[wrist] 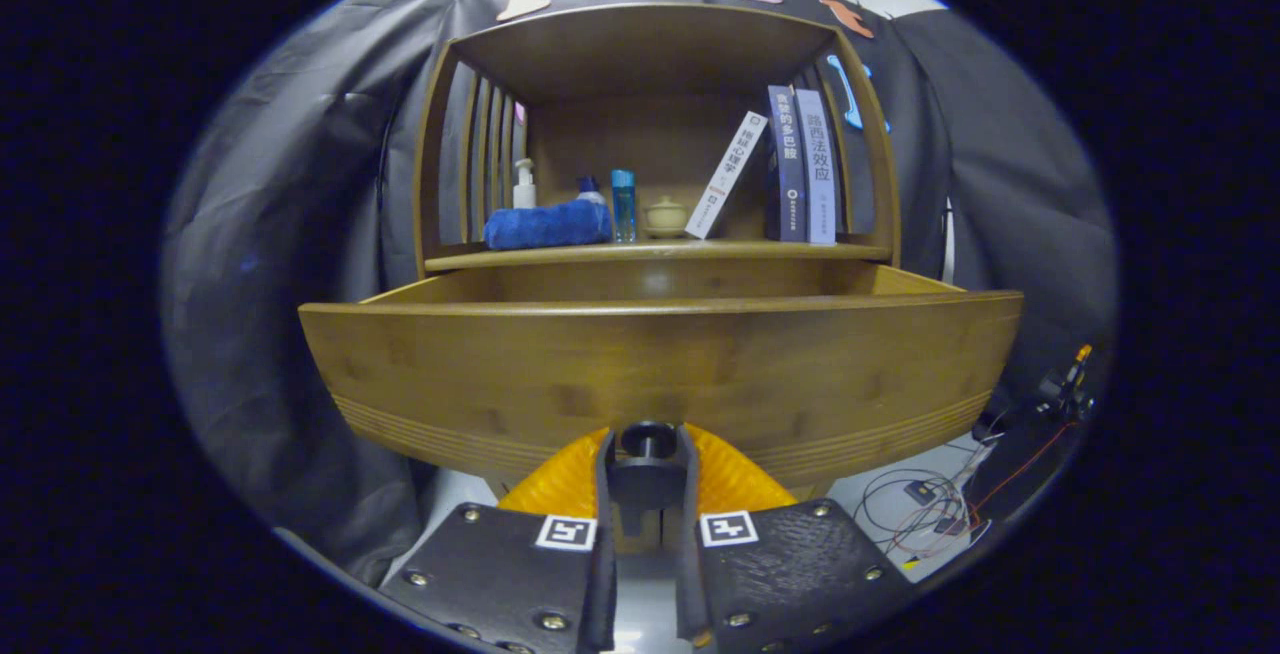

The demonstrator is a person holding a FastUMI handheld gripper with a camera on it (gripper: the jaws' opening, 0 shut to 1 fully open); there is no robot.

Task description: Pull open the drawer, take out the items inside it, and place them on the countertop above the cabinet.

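**Gripper clamped on the knob of the pulled-out drawer**

With the drawer (660, 374) standing out from the cabinet (655, 54), the gripper (648, 479) sits at its front panel, fingers closed narrowly on the dark round knob (648, 444) low on that panel. Both fingers press against the knob, one at its 9 o'clock side and one at its 3 o'clock side, so the jaws hold the knob between them.

The drawer's front is a wide wooden board with fine grooves along its lower edge. Its top rim runs just ahead of and above the fingers, at 12 o'clock from the knob. Behind that rim a strip of the drawer's inner back wall shows, but the floor of the drawer is hidden by the front panel, so what lies inside cannot be told.

At 12 o'clock beyond the drawer, the countertop (655, 252) of the cabinet carries a row of things under a wooden hood. From the 9 o'clock end of the row: a white pump bottle (524, 186), a folded blue towel (548, 225) in front of it, a blue tube-shaped bottle (623, 205), a small tan lidded pot (665, 217), a white book (726, 175) leaning toward 1 o'clock, and two upright dark books (802, 164) touching each other.

At 4 o'clock from the knob, loose cables (925, 509) lie on the floor beside a dark device.
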